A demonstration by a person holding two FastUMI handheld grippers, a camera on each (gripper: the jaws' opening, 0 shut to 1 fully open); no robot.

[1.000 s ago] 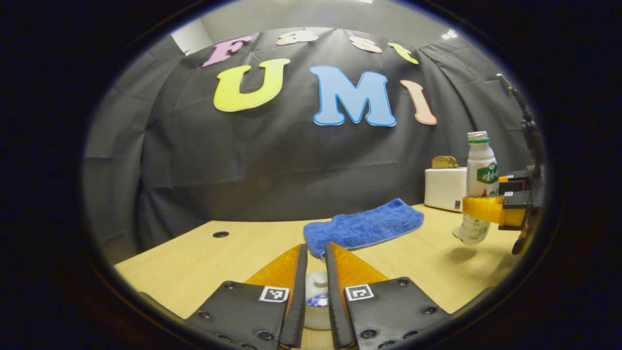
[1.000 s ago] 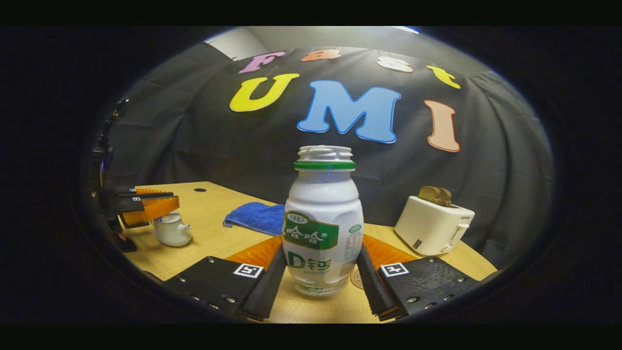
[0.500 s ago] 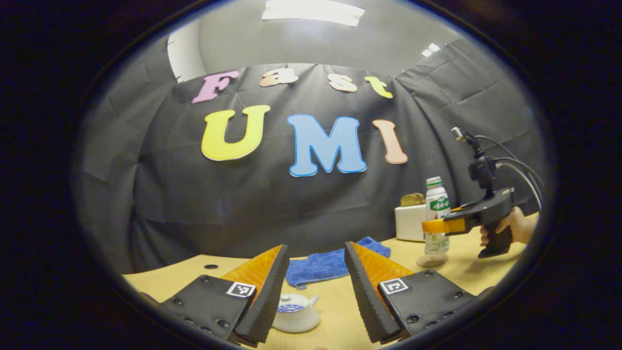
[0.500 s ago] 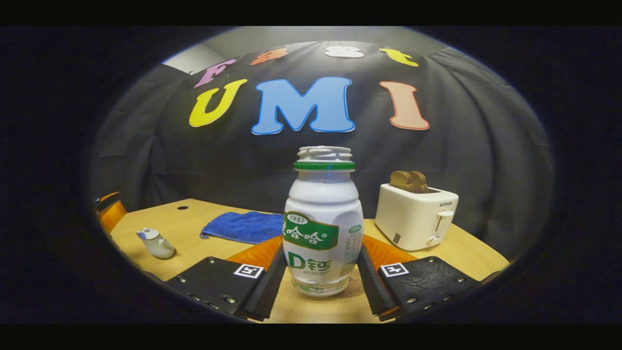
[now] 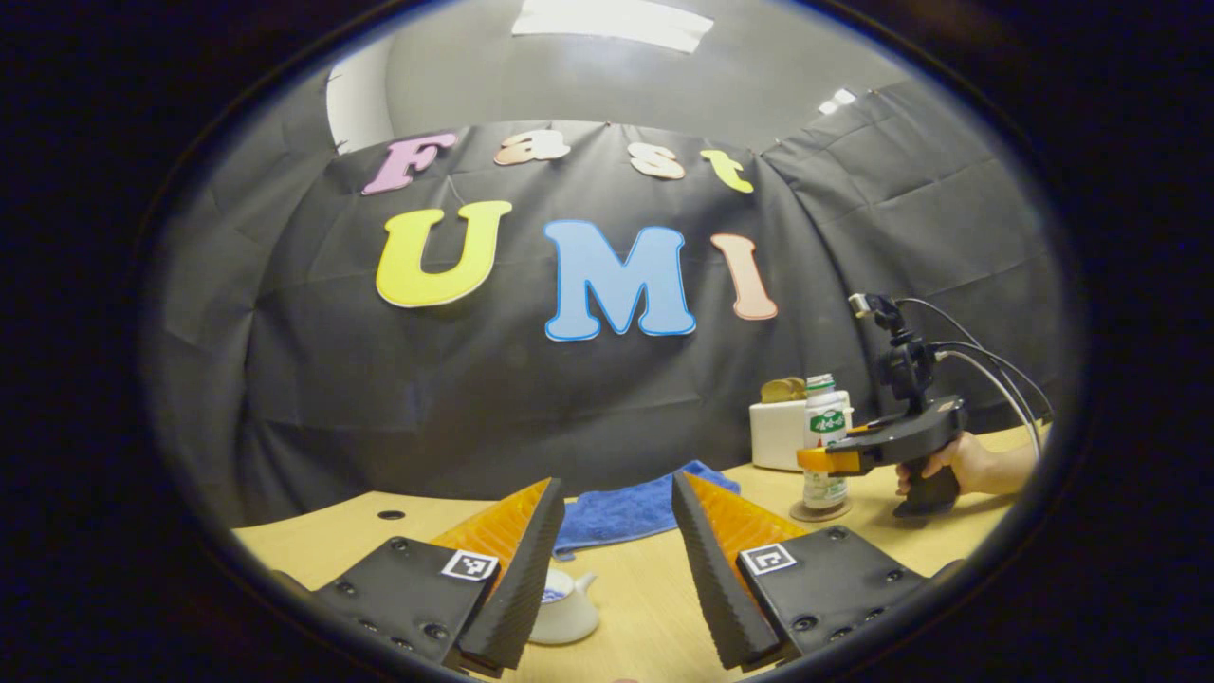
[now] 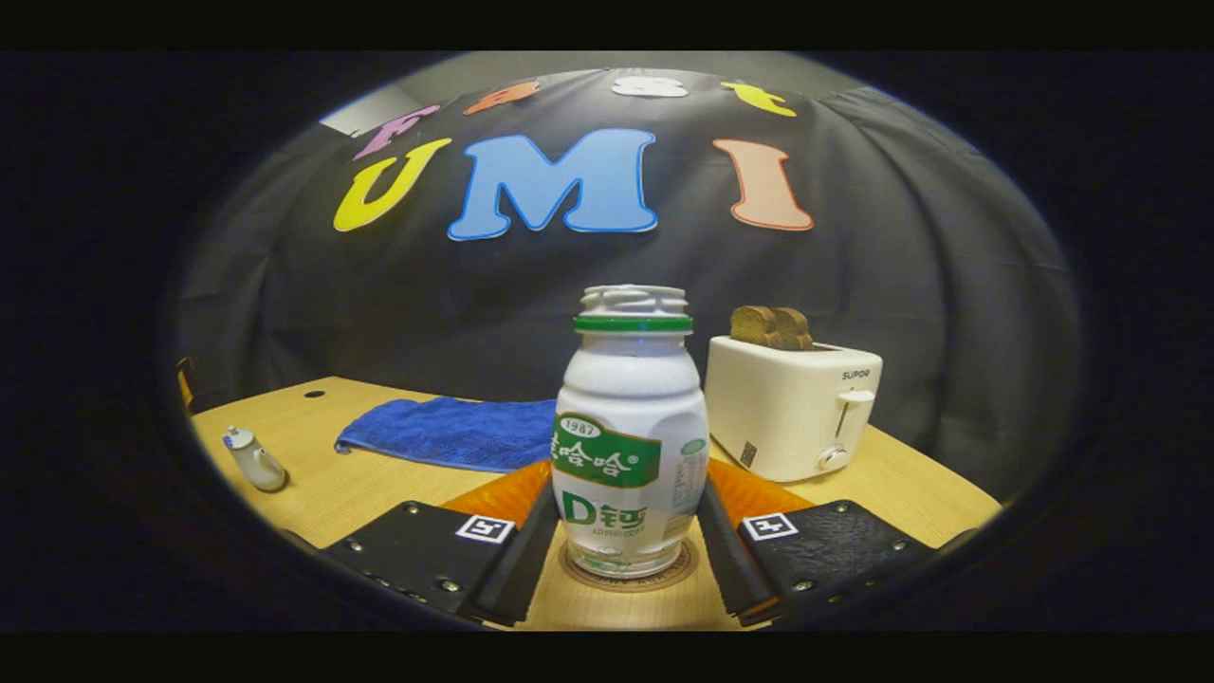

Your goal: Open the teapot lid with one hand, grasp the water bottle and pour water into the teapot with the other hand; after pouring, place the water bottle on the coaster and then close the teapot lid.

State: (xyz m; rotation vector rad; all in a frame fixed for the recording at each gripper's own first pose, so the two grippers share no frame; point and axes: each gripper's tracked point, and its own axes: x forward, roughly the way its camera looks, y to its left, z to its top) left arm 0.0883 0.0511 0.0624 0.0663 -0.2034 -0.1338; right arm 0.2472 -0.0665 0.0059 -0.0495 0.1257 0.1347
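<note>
1. While the water bottle is standing upright on the coaster, the right gripper is clamping both fingers on its sides.
2. The left gripper is hovering with fingers apart above the teapot, which is sitting on the counter with its lid on.
3. Judging from this, the placing step is finishing; next, the right fingers need spreading and drawing straight back, without tipping the bottle.

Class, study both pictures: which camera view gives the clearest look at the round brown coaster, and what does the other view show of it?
The right gripper view: the round brown coaster lies close, ringing the base of the white plastic bottle with the green band, between the right gripper jaws. In the left gripper view the coaster is a small distant disc under the bottle.
</note>
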